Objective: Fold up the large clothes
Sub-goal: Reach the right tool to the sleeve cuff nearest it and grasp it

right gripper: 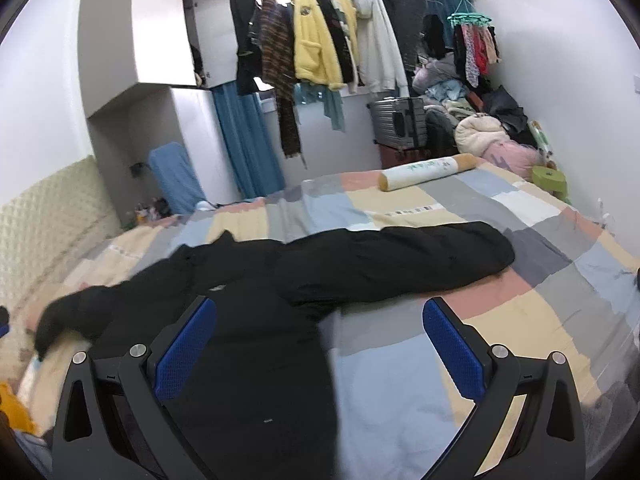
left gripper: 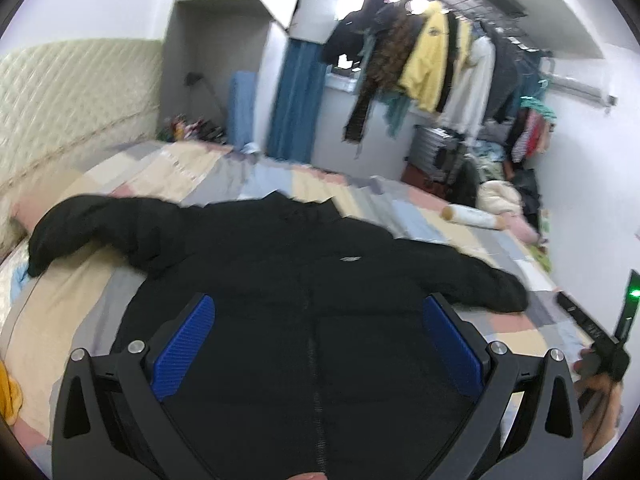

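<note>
A large black zip-up jacket [left gripper: 304, 280] lies face up and spread flat on the bed, both sleeves stretched out to the sides. My left gripper [left gripper: 318, 344] is open and empty, hovering above the jacket's lower front over the zipper. In the right wrist view the jacket [right gripper: 260, 320] fills the left and centre, its right sleeve [right gripper: 400, 260] reaching right. My right gripper [right gripper: 320, 344] is open and empty above the jacket's right side edge. The other hand-held gripper [left gripper: 608, 344] shows at the far right of the left wrist view.
The bed has a pastel patchwork cover [right gripper: 520, 320]. A cylindrical bolster pillow [right gripper: 428, 172] lies at its far side. Hanging clothes [right gripper: 320, 40] fill a rack by the far wall. A grey suitcase [right gripper: 396, 122] and a clothes pile [right gripper: 480, 128] stand at back right. A padded headboard [left gripper: 72, 100] is at left.
</note>
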Tool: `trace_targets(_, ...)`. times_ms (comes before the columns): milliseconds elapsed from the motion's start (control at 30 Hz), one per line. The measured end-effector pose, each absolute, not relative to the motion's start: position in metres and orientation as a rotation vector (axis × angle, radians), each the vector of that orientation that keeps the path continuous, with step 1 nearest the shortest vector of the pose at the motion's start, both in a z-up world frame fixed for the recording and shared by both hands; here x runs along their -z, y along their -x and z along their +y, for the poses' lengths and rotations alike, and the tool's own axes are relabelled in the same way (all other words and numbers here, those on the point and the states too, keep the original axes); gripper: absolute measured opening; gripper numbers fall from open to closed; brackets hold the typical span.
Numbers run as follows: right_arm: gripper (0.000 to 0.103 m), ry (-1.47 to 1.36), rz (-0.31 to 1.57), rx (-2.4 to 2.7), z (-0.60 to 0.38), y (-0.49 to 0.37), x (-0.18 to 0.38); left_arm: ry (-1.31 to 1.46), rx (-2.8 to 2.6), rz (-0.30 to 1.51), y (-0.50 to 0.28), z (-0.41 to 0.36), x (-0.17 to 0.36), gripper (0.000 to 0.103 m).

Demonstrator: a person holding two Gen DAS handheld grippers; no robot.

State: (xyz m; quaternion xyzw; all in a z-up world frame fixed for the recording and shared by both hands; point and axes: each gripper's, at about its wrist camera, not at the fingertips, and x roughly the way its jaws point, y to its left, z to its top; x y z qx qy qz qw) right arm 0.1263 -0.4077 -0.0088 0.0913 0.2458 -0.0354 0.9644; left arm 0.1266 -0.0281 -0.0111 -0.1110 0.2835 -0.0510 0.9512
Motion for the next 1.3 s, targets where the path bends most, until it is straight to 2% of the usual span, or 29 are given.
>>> trace_targets(200,0.103,-0.217,0.489,0.123,-0.45,-0.157,0.027,0.156,0.057,0.6,-0.138,-0.021,0.038,0.103)
trace_targets(467,0.102,-0.408,0.64,0.154,-0.524,-0.229,0.088,0.096,0.045,0.661,-0.163,-0.018,0.062,0.103)
trace_targets(700,0.092,-0.751,0.725,0.206,-0.598,-0.26,0.15,0.11,0.03,0.721,-0.185,-0.004,0.103,0.103)
trace_targets(800,0.091,-0.888,0.672,0.251,-0.628,-0.265,0.168,0.113,0.02,0.746,-0.194,0.001,0.119,0.103)
trace_targets(1000,0.091,-0.981,0.561,0.352,-0.663,-0.276,0.185,0.137,0.002,0.799,-0.21,0.005,0.139,0.103)
trace_targets(1233,0.091,-0.933,0.492,0.476,-0.691,-0.295,0.198,0.14,-0.029,0.812,-0.223,0.003,0.151,0.103)
trace_targets(1300,0.086,-0.943,0.46,0.464,-0.701,-0.303,0.2,0.137,-0.034,0.816,-0.226,0.002,0.154,0.103)
